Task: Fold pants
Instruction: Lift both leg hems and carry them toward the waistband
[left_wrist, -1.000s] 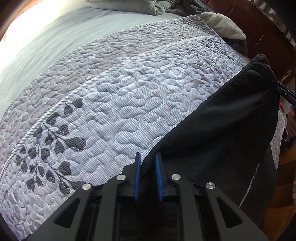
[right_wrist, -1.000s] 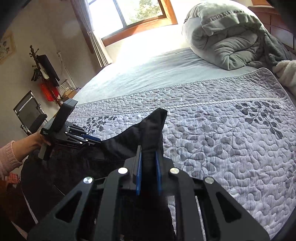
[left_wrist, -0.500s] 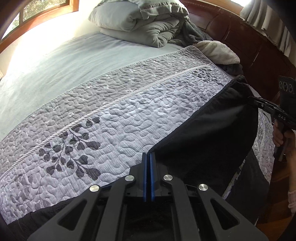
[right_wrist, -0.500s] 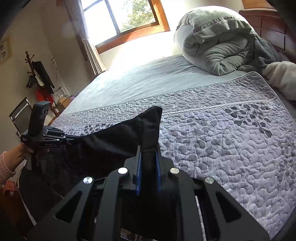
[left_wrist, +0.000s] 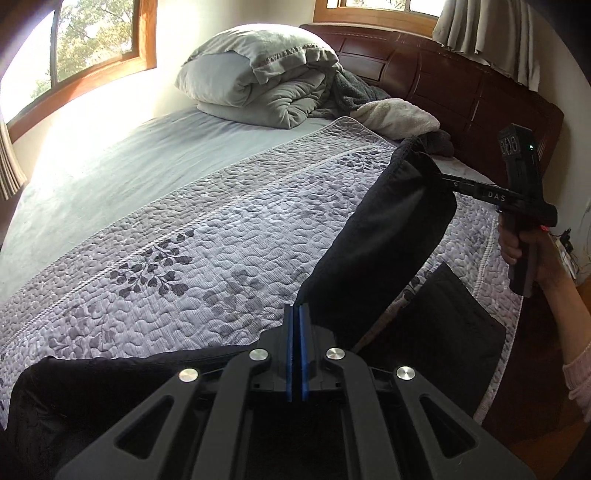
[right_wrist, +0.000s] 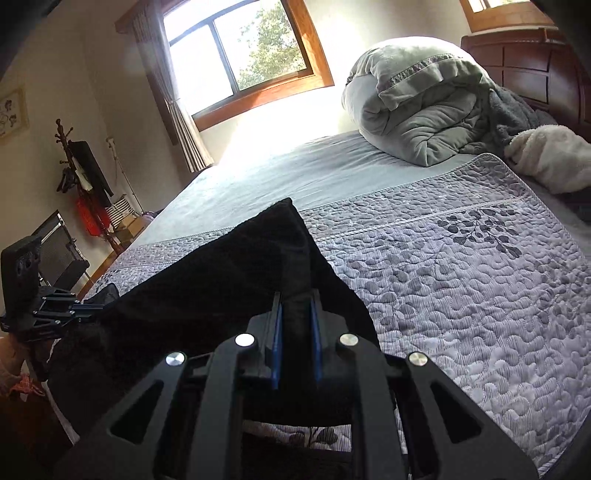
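The black pants (left_wrist: 380, 240) hang stretched in the air between both grippers above the patterned quilt (left_wrist: 203, 240). My left gripper (left_wrist: 296, 308) is shut, its blue pads pressed together on a thin edge of the fabric. Up at the right of the left wrist view, a hand holds my right gripper (left_wrist: 441, 179), which is clamped on the other corner. In the right wrist view the right gripper (right_wrist: 295, 295) pinches a thick fold of the pants (right_wrist: 221, 273), and the left gripper (right_wrist: 99, 306) grips the far end at the left edge. More black cloth lies on the quilt below.
A rolled grey duvet (left_wrist: 266, 81) and a white fleece blanket (left_wrist: 399, 118) lie by the dark wooden headboard (left_wrist: 461, 85). The grey sheet (right_wrist: 280, 173) reaches toward the window (right_wrist: 251, 48). A coat rack (right_wrist: 85, 173) stands past the bed's far corner.
The left jaws closed on the pants edge. Both grippers rose and drew back, lifting the stretched pants off the quilt, so more of the room shows.
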